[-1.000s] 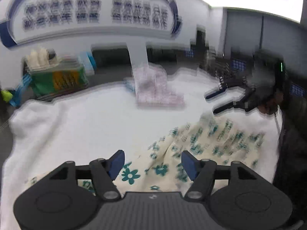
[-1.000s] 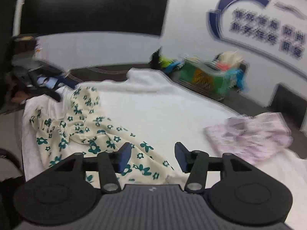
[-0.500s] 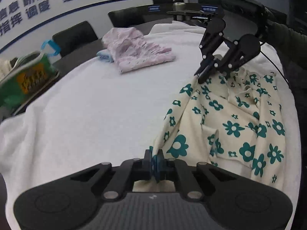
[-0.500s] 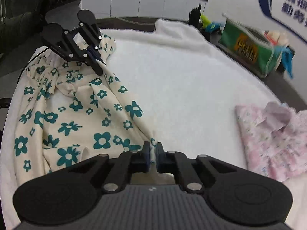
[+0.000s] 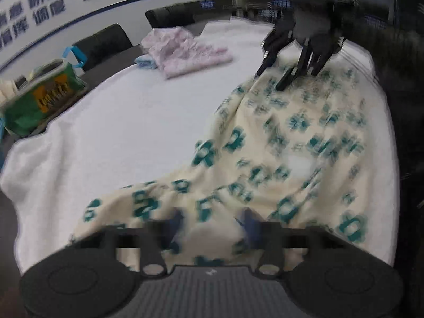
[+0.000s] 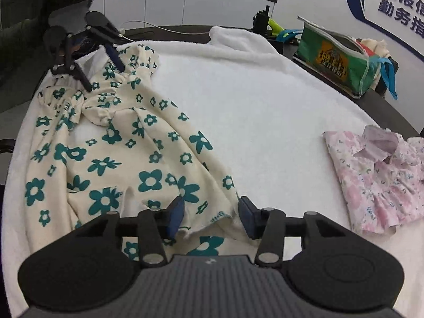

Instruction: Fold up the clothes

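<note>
Over floral dress (image 6: pixel 111 143): both jaws opening

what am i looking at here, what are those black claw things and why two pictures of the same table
A person holds a two-finger gripper in each hand; a camera on each looks along its fingers, giving two views. The left gripper and the right gripper sit at opposite ends of a cream dress with green flowers, spread on a white towel. Both jaws are opening, pads apart over the fabric, gripping nothing. Each view also shows the other gripper far off. A folded pink shirt and a green bag lie aside.
</note>
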